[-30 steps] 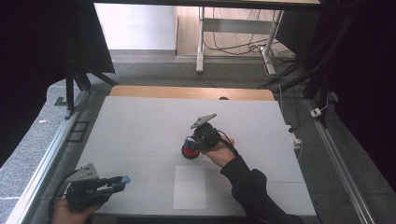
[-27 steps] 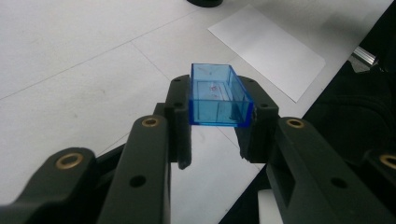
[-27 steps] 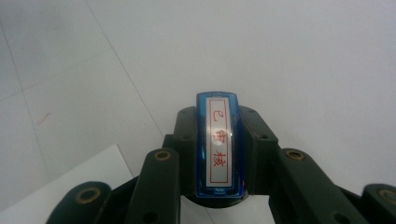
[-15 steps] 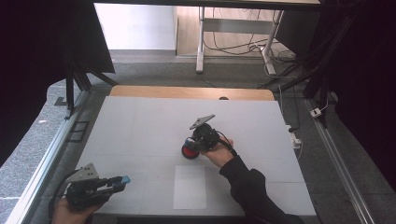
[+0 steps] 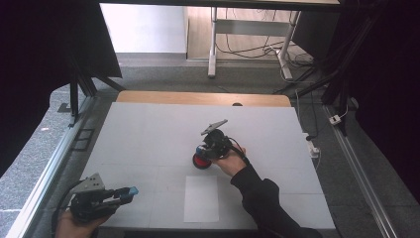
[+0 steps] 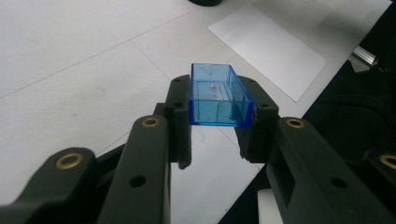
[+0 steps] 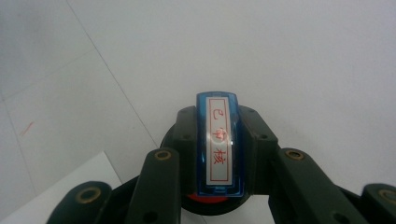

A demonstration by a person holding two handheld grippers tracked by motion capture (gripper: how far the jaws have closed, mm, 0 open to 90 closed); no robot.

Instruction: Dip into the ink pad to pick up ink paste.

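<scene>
2 claws, each gripping 1 item
L claw (image 6: 219, 135) clamps blue cap (image 6: 218, 95) nr surface (image 5: 148, 134) edge; R claw (image 7: 219, 154) clamps stamp (image 7: 219, 140) over red pad (image 5: 200, 161), paper (image 5: 201, 198) nearby.

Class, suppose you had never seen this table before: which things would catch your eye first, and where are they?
Mid-table, the right hand-held gripper grips a blue rectangular stamp with a red-lettered label over a round red ink pad in a black case. At the near left corner, the left hand-held gripper clamps a clear blue plastic cap. A white paper sheet lies near the front edge.
</scene>
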